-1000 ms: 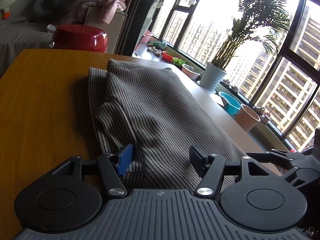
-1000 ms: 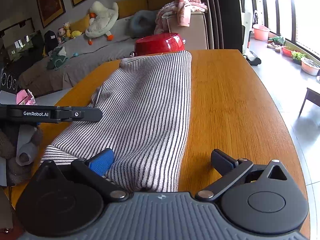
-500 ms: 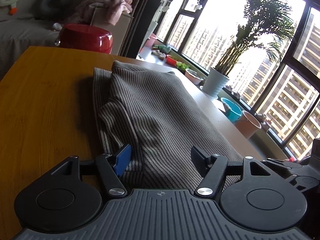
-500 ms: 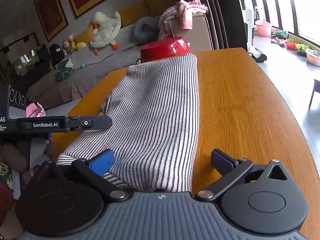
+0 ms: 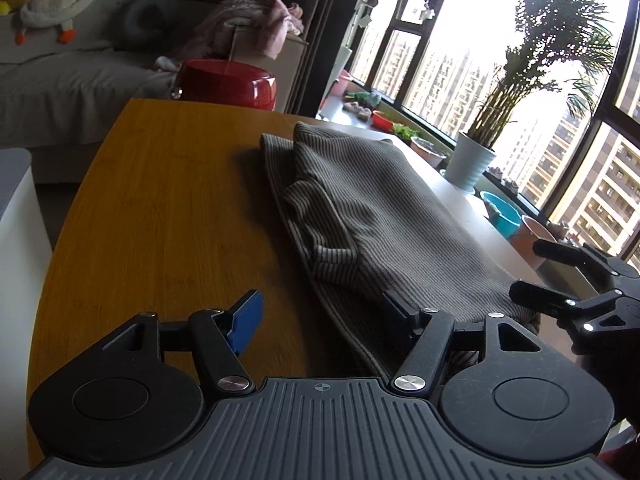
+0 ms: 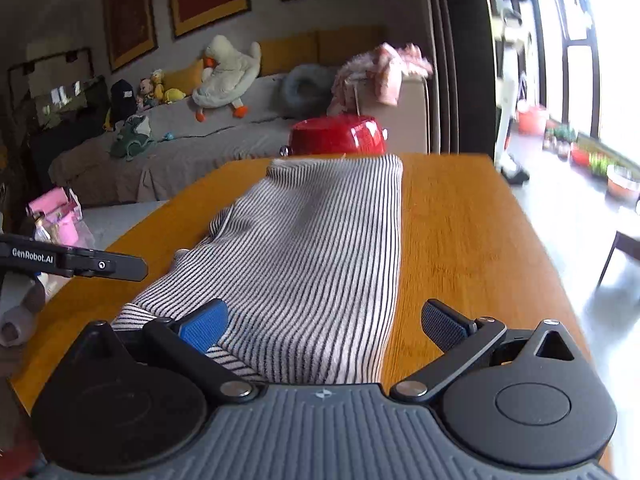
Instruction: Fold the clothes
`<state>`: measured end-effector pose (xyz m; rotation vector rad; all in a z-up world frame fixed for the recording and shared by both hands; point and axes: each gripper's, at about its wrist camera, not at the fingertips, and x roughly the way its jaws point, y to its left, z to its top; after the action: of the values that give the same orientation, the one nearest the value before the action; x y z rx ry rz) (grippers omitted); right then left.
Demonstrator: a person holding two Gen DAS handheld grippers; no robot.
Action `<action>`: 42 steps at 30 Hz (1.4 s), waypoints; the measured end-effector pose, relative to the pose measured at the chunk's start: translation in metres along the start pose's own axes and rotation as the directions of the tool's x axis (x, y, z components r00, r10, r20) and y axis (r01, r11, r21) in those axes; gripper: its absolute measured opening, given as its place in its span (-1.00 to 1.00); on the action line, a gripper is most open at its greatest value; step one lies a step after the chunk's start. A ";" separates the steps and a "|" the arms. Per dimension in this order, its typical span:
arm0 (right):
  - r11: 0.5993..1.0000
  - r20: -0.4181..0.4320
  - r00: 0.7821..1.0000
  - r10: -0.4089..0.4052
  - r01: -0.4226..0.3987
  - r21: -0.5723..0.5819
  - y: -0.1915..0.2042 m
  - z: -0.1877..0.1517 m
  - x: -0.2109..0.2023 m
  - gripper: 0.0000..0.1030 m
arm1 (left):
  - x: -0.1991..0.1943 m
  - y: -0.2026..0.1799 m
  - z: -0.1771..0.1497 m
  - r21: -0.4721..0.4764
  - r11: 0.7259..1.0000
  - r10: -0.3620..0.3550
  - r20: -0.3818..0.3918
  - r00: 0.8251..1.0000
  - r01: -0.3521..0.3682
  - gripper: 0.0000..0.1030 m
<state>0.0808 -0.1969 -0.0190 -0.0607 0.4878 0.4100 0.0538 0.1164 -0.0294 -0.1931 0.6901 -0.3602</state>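
A black-and-white striped garment (image 6: 320,248) lies folded lengthwise on the wooden table (image 6: 460,240). In the left wrist view the garment (image 5: 384,208) runs up the right half, with a cuff folded over near its left edge. My left gripper (image 5: 320,316) is open and its jaws are closing. Between them are bare wood and the garment's near hem, which lies by the right finger, with no pad pressing on it. My right gripper (image 6: 324,325) is open over the garment's near end, its blue pad (image 6: 204,326) resting on the cloth.
A red pot (image 6: 338,136) stands behind the table's far end. The table edge (image 5: 52,264) curves at the left beside a white cabinet (image 5: 16,220). A sofa with a plush goose (image 6: 224,76) is beyond; window sill with plant pots (image 5: 470,164) at right.
The left gripper has slid left off the garment, so the cloth now lies by its right finger only. The right gripper has drawn back and lifted a little, still over the near end.
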 end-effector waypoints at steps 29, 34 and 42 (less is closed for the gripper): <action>0.960 -0.090 0.957 0.274 -0.278 -0.027 0.048 0.038 0.012 -0.68 | -0.006 -0.013 -0.013 0.023 0.999 -0.048 -0.011 0.999 0.048 0.16; 0.954 -0.150 0.947 0.284 -0.294 -0.048 0.062 0.009 0.024 -0.65 | -0.018 0.000 0.000 -0.040 0.999 -0.033 0.031 0.999 0.034 0.18; 0.924 -0.140 0.958 0.248 -0.278 -0.263 0.086 -0.004 0.010 -0.31 | -0.013 -0.022 0.003 0.000 0.995 -0.095 0.022 0.995 0.095 0.26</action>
<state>0.0528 -0.1149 -0.0234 -0.2949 0.5408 0.7428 0.0407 0.1011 -0.0128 -0.2309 0.6606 -0.4481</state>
